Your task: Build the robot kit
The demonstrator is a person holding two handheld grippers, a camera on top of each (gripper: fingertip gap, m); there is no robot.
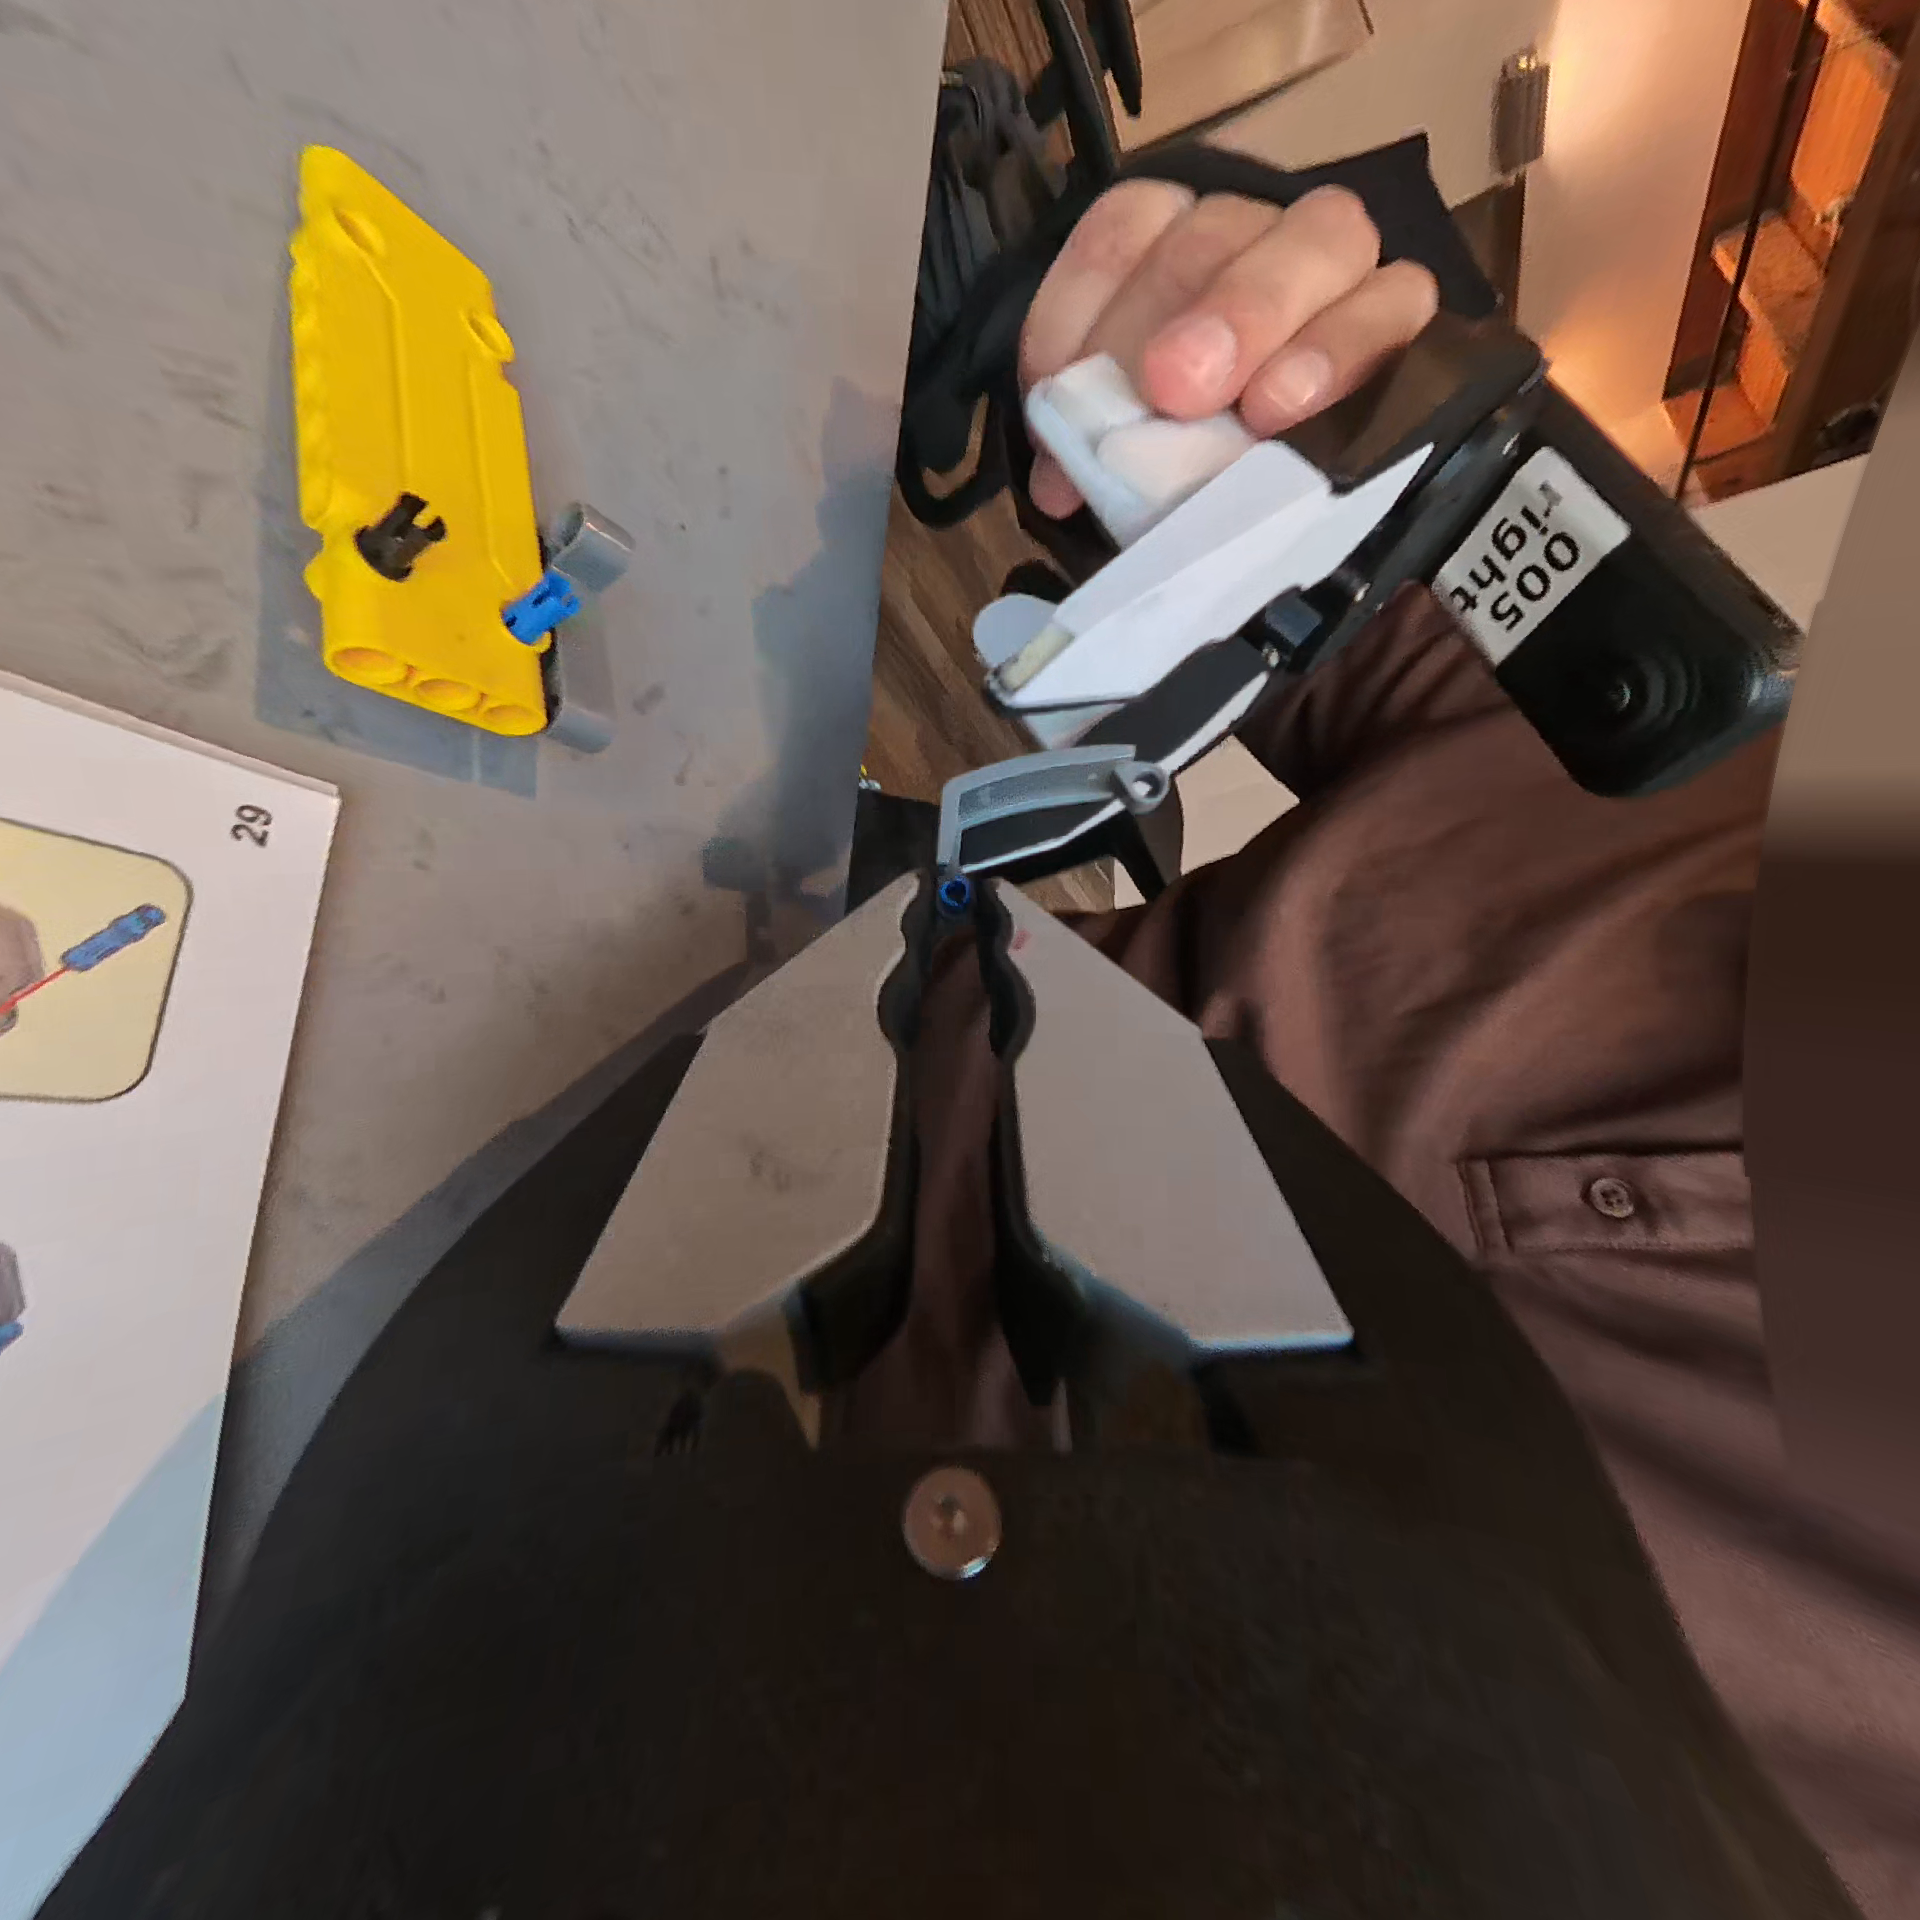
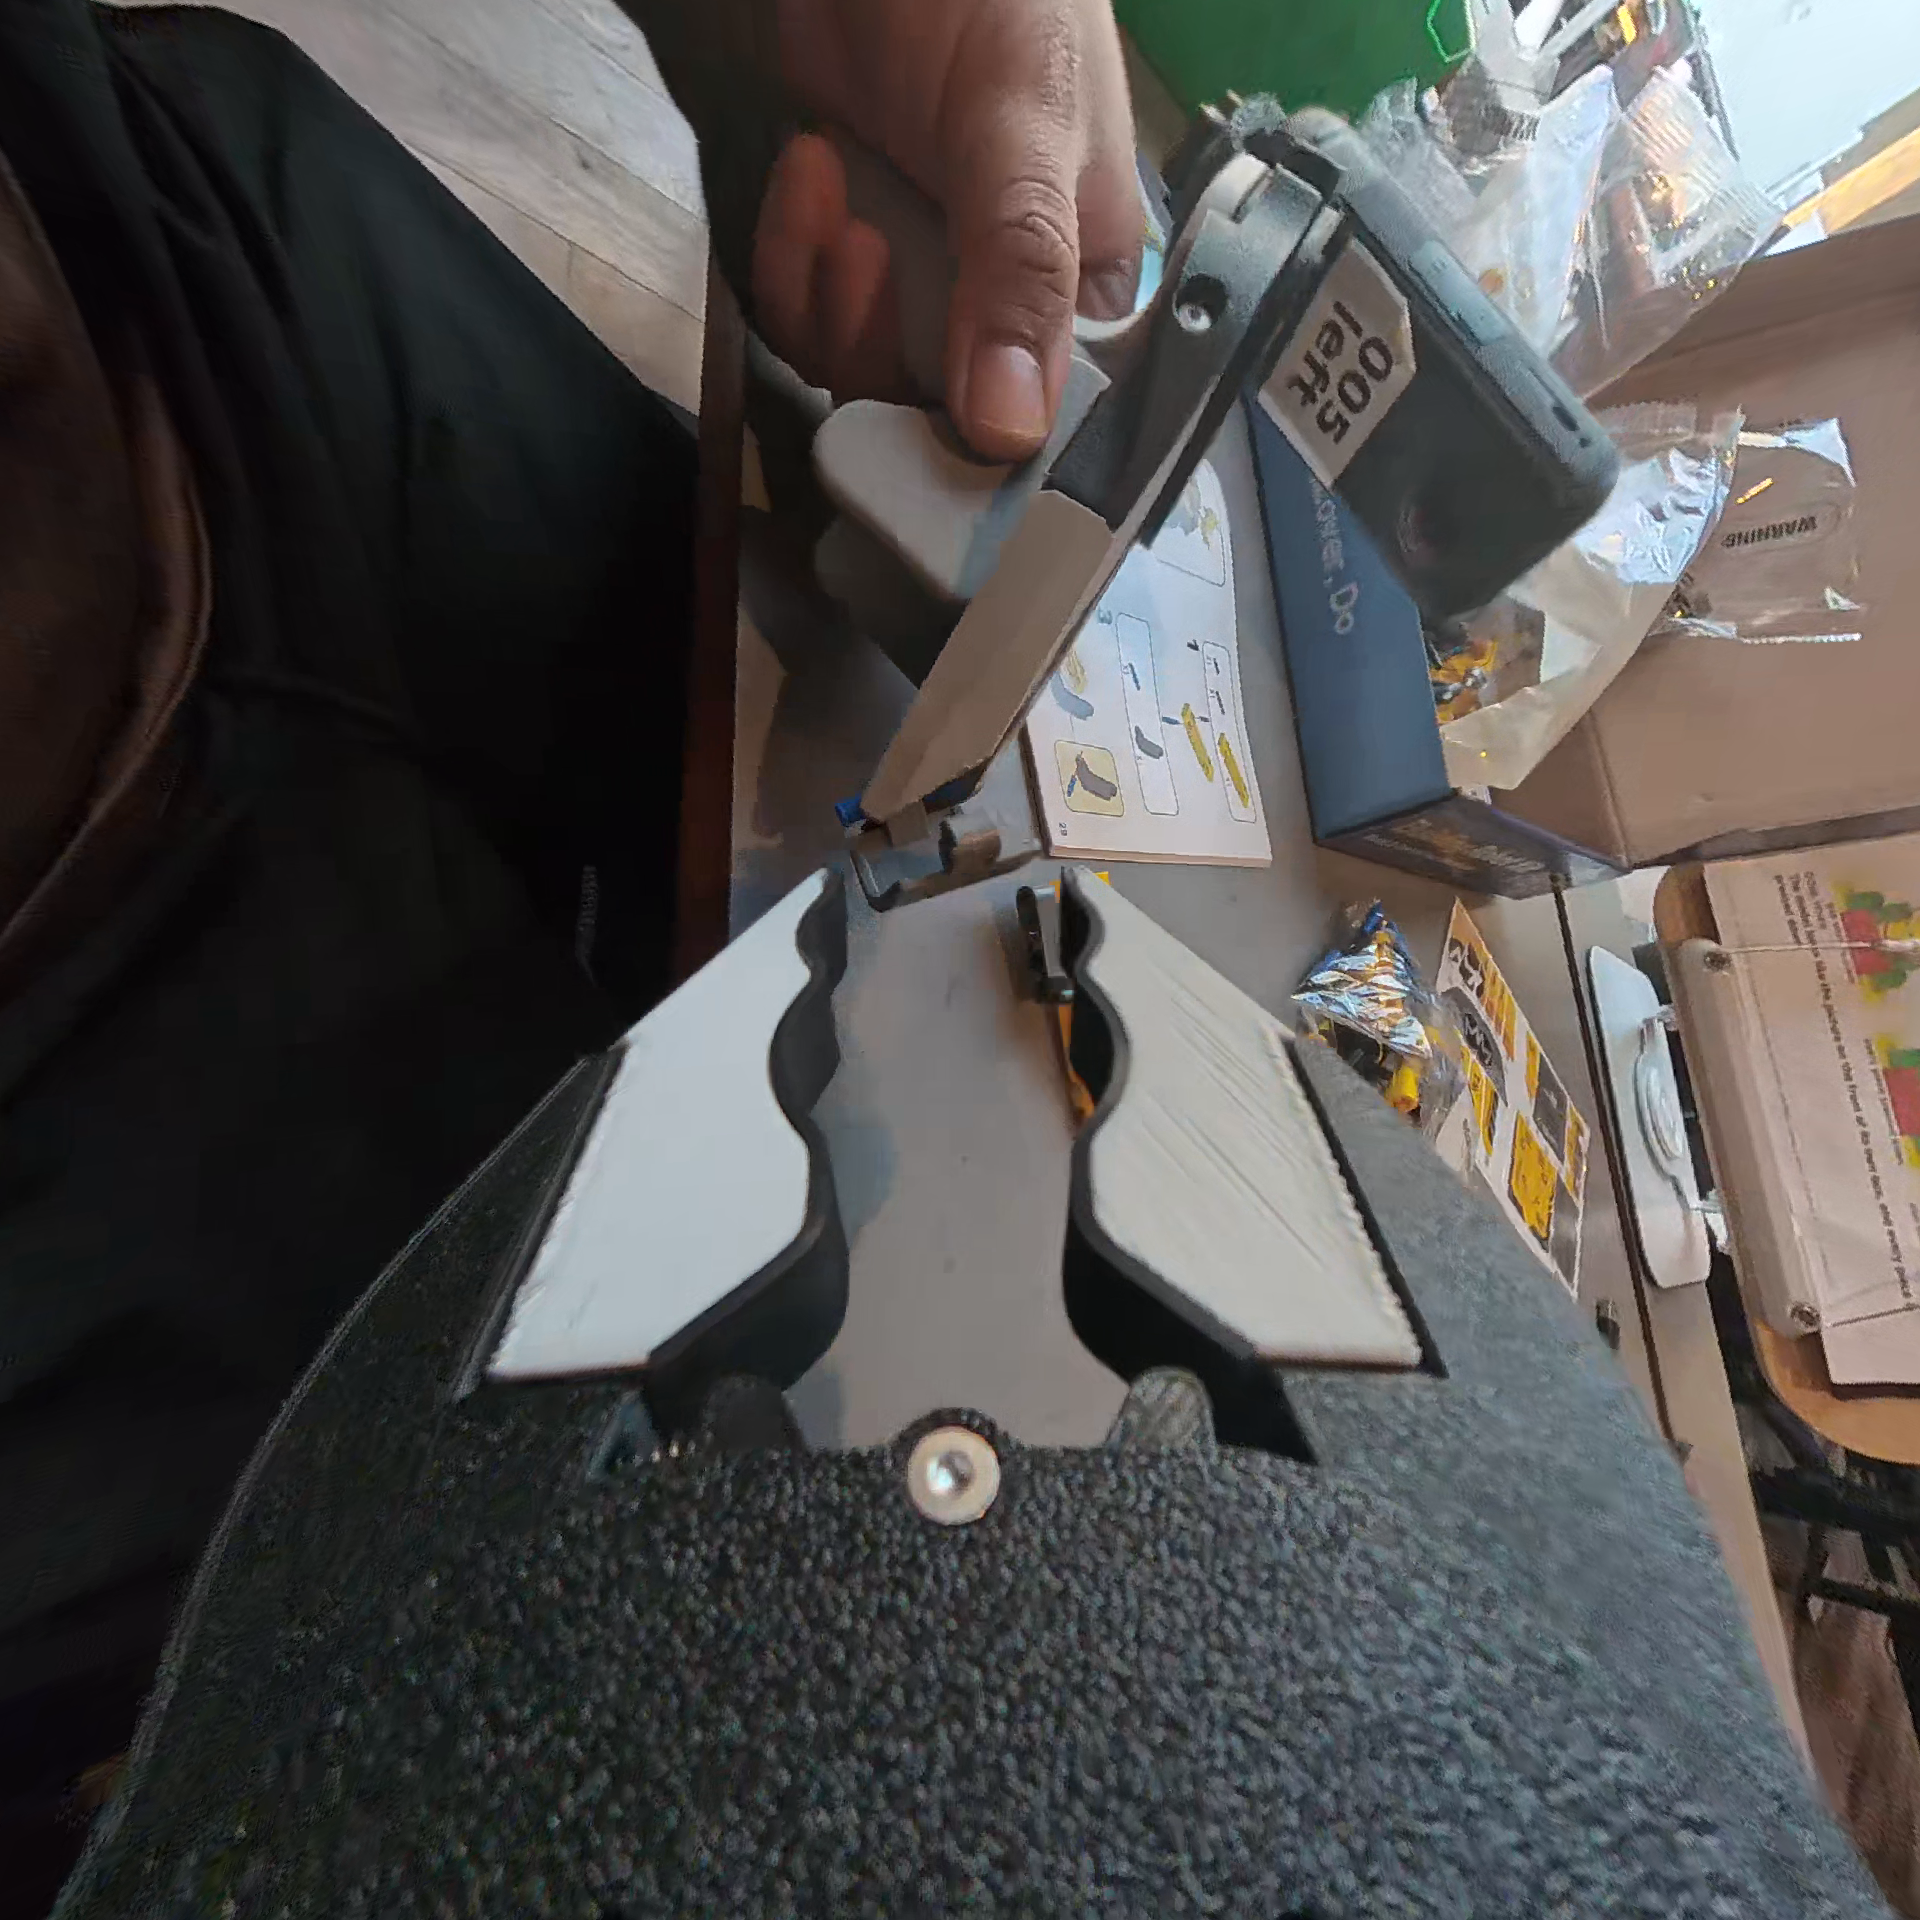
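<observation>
Left hand-held gripper is clenched on a small blue pin, held above the bench edge. Right hand-held gripper stands released beside a gray part. Pin: light, stiff, likely slippery; grip its middle.

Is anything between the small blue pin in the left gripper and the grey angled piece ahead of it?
Nothing visible. The small blue plastic pin, pinched in the left gripper, sits right at the corner of the grey angled plastic piece; actual contact is unclear.
</observation>
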